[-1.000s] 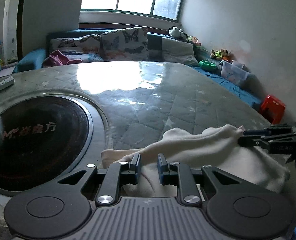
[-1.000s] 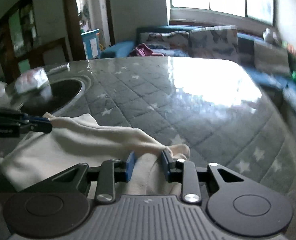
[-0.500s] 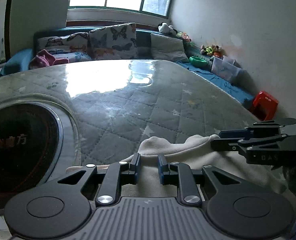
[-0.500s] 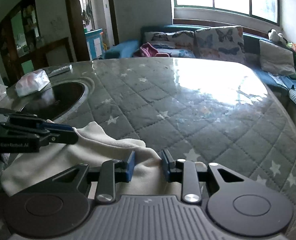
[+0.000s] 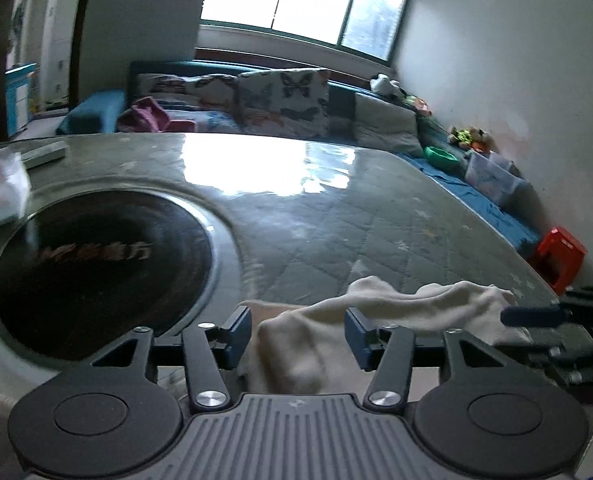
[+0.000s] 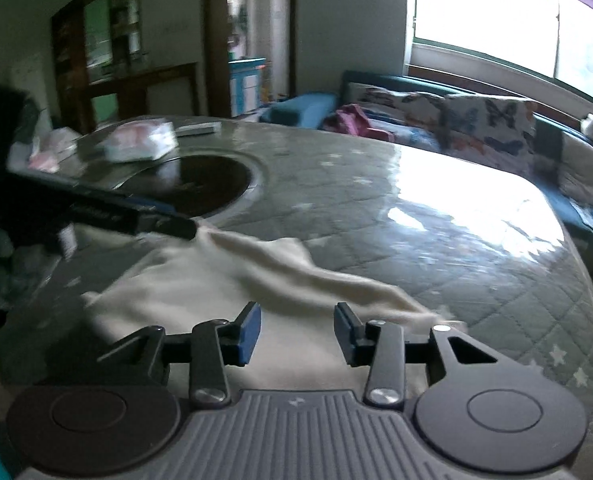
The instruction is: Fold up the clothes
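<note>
A cream-white garment [image 5: 396, 312] lies bunched on the quilted grey table cover near the front edge; it also shows in the right wrist view [image 6: 224, 284]. My left gripper [image 5: 297, 334] is open, its blue pads spread either side of the cloth, holding nothing. My right gripper [image 6: 296, 334] is open just above the cloth and empty. The right gripper shows at the right edge of the left wrist view [image 5: 552, 316]. The left gripper shows at the left of the right wrist view [image 6: 96, 212], its tip at the garment's far corner.
A round black cooktop [image 5: 96, 268] is set into the table [image 5: 336, 200] on the left. A plastic-wrapped pack [image 6: 140, 142] and a remote [image 5: 42, 154] lie beyond it. A sofa with butterfly cushions [image 5: 284, 100] stands behind. A red stool [image 5: 560, 252] stands at the right.
Both grippers opened wide and let go of the garment, which now lies loose on the table. Both pulled back a little, and the views swung.
</note>
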Demonstrator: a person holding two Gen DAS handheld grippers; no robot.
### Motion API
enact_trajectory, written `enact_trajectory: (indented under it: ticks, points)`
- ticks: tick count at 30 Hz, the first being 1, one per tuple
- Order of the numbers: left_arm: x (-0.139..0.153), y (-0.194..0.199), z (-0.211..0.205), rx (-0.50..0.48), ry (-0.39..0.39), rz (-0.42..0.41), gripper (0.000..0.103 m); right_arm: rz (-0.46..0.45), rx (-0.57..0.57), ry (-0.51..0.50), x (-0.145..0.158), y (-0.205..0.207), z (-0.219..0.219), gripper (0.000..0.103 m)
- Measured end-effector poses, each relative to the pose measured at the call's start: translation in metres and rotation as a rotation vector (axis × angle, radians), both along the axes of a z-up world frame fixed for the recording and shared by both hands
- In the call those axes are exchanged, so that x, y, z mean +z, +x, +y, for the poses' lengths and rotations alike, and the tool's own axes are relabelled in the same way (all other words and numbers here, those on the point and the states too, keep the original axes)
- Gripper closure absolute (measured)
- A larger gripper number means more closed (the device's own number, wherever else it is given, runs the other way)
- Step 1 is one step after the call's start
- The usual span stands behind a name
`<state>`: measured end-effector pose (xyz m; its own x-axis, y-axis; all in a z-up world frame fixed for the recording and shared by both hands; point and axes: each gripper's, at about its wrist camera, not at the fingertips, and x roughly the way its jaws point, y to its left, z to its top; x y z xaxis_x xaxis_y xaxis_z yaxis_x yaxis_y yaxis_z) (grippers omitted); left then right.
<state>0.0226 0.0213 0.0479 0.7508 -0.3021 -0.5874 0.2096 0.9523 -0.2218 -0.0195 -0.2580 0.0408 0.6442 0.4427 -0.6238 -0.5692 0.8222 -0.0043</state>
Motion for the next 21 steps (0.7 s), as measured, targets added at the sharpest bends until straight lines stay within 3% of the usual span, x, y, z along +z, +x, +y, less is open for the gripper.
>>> enact_trajectory:
  ticks: [5,12,21]
  points:
    - [-0.003,-0.012,0.011,0.056,-0.008,0.034,0.032,-0.026,0.098,-0.04,0.0,-0.019,0.024,0.058]
    - [-0.009,-0.022,0.017,0.1,-0.005,0.072,0.032,-0.048,0.262,-0.088,-0.002,-0.041,0.062,0.054]
    - [-0.01,-0.027,0.025,0.15,0.002,0.108,0.02,-0.081,0.388,-0.142,-0.005,-0.059,0.097,0.053]
